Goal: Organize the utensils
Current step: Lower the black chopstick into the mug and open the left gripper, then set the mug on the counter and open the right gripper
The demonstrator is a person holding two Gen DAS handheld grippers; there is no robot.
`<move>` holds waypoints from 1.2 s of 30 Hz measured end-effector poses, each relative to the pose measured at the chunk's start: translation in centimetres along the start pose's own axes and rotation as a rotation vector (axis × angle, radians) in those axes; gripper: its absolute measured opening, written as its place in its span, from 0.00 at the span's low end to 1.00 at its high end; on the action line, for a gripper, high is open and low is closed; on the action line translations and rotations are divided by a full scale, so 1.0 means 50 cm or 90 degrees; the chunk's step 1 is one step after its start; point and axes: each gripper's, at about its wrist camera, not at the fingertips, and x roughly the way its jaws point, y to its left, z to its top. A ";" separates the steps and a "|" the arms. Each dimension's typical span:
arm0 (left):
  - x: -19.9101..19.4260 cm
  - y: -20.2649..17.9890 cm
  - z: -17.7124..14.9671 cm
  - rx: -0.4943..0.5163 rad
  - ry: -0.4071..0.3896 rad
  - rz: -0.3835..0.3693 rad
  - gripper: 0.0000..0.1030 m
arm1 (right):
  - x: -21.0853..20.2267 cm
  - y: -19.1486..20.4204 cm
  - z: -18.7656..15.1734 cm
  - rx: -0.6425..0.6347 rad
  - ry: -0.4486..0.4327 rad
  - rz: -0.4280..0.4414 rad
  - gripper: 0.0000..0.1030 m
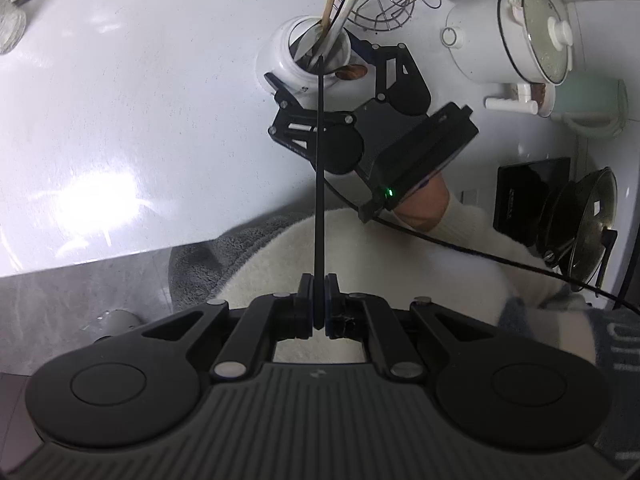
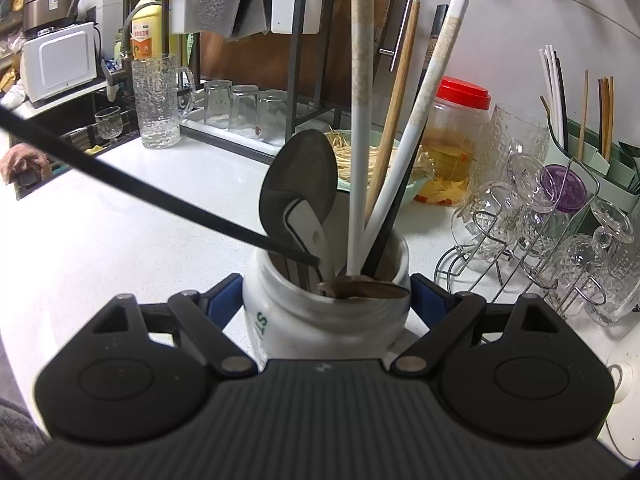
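While the right claw [image 2: 326,300] stood spread around the white jar [image 2: 320,316] on the bench [image 1: 120,120], pads at its sides, the left claw [image 1: 320,304] was clenched on a black chopstick [image 1: 320,160], its far tip inside the jar's mouth beside a spoon [image 2: 300,184].

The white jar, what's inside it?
Sticking out of the white jar: a metal spoon, white chopsticks, a wooden chopstick and a black one. The left tongs poke another black chopstick in. The jar wall hides the bottom ends.
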 end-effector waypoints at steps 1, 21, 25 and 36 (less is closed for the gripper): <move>0.001 -0.002 0.009 0.006 0.008 0.003 0.05 | 0.000 0.001 0.000 0.000 0.000 0.000 0.88; 0.028 -0.057 0.182 0.153 -0.023 0.084 0.07 | 0.001 0.003 0.000 0.007 -0.001 -0.007 0.88; 0.033 -0.043 0.179 0.154 -0.069 0.068 0.07 | 0.005 0.002 0.003 0.014 0.000 -0.012 0.88; -0.030 -0.021 0.086 0.179 -0.275 0.081 0.67 | 0.011 0.005 0.012 0.025 0.008 -0.021 0.88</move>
